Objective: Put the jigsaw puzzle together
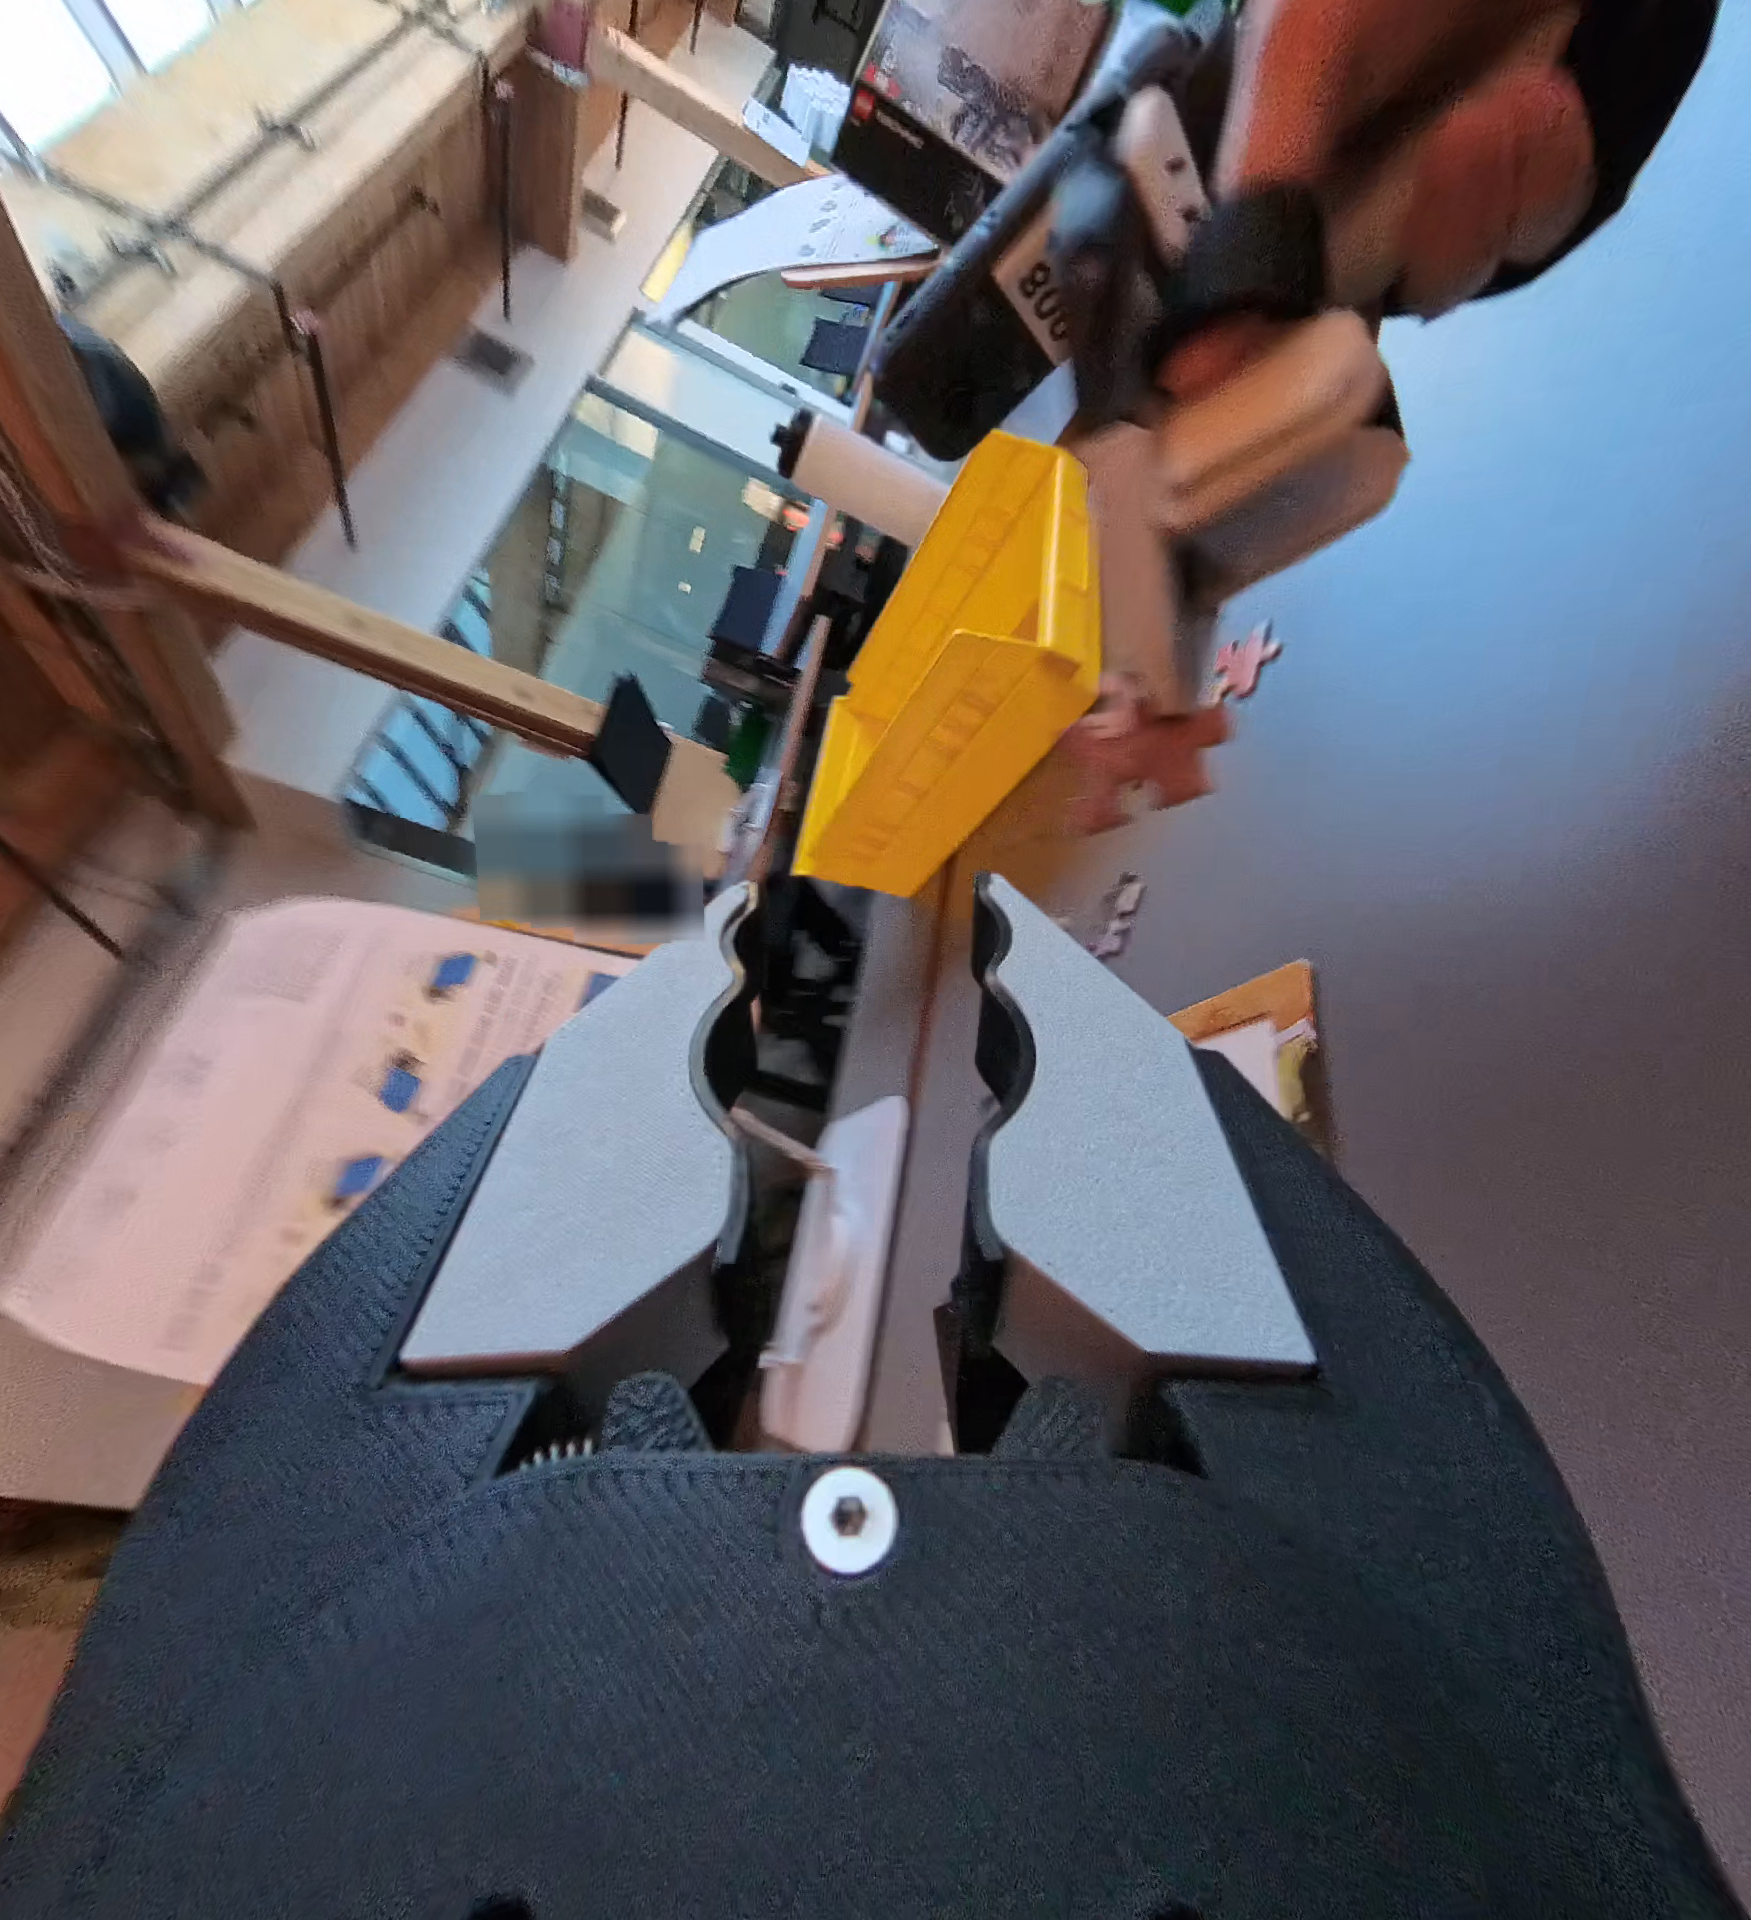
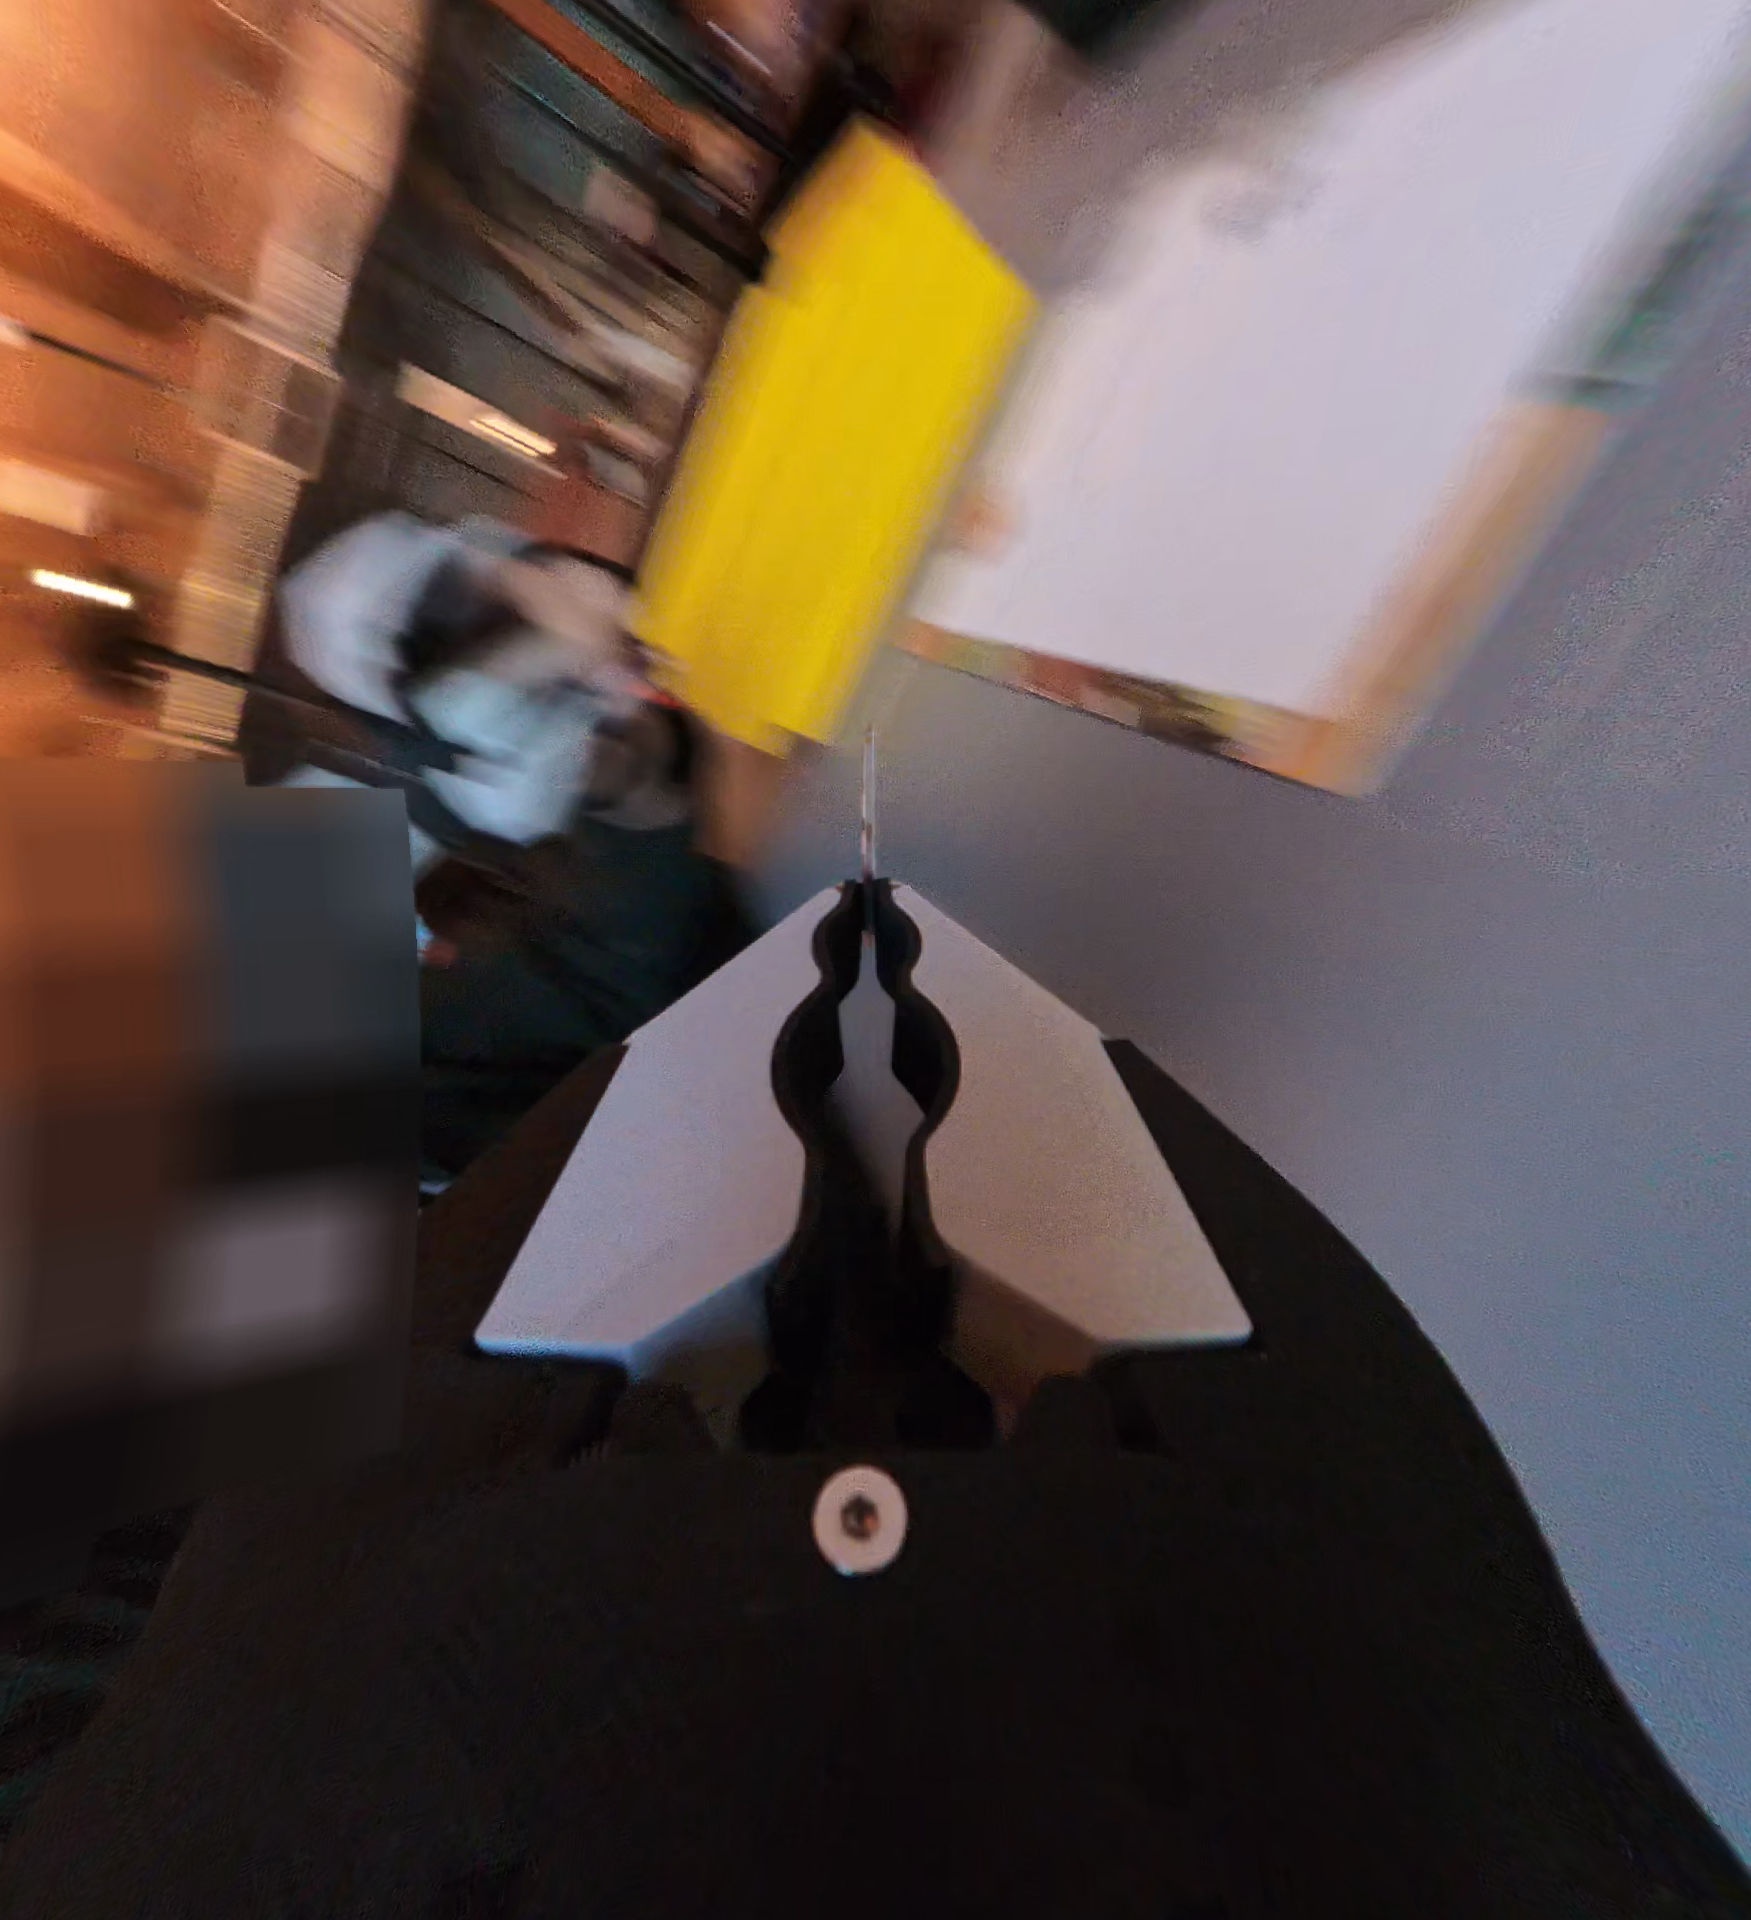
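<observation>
Your right gripper (image 2: 866, 888) pinches one puzzle piece (image 2: 868, 821) edge-on, its long axis pointing straight ahead past the fingertips toward the yellow bin (image 2: 829, 447). Your left gripper (image 1: 866, 904) is spread, holding nothing. Three loose pieces (image 1: 1151, 758) (blurred) lie on the counter (image 1: 1577, 935) beside the bin.

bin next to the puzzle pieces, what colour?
Yellow. The bin shows sharpest in the left wrist view; the right wrist view is motion-blurred.
</observation>
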